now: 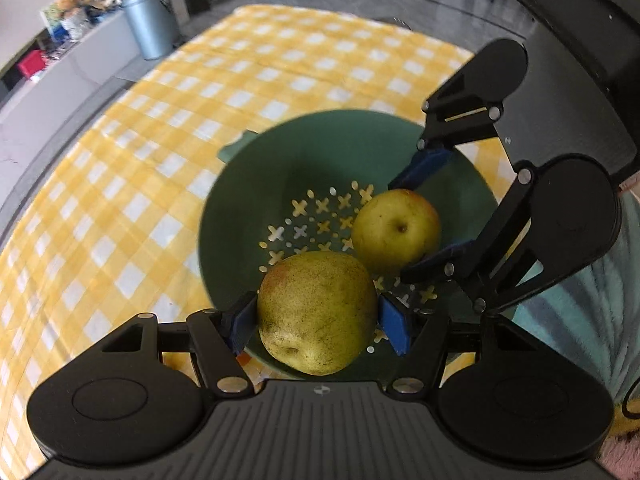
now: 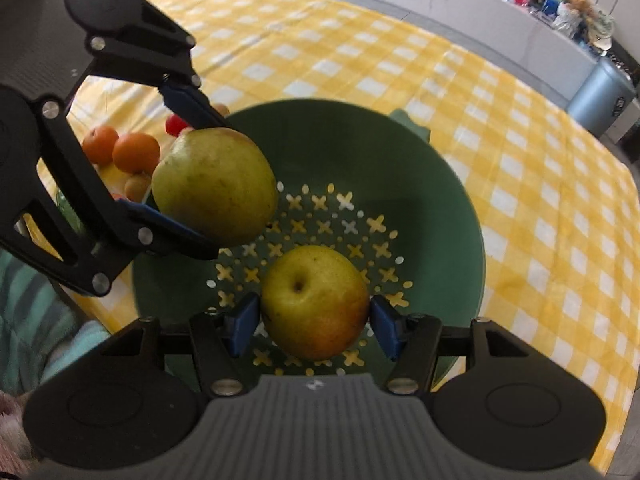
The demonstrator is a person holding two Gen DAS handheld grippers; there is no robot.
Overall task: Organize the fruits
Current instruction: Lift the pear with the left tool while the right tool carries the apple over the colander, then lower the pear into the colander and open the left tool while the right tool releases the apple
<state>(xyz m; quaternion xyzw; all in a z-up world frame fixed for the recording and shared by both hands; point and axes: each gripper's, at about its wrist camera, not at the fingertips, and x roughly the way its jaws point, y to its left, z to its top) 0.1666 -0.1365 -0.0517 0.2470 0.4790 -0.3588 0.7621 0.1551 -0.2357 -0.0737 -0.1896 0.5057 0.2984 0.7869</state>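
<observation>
Here, a pear (image 1: 318,312) between left gripper (image 1: 318,322) pads; another (image 2: 315,302) between right gripper (image 2: 315,320) pads

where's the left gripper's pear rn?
The speckled pear is clamped in the left hand-held gripper over the green colander, left of the right hand-held gripper and its pear.

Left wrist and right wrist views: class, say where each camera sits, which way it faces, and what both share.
Left wrist: on the left tongs, facing down along them at their pear; right tongs enter from the right.
Right wrist: on the right tongs, gripping a second pear; left tongs enter from the left.
Shared: both pears, green colander, yellow checked cloth.
</observation>
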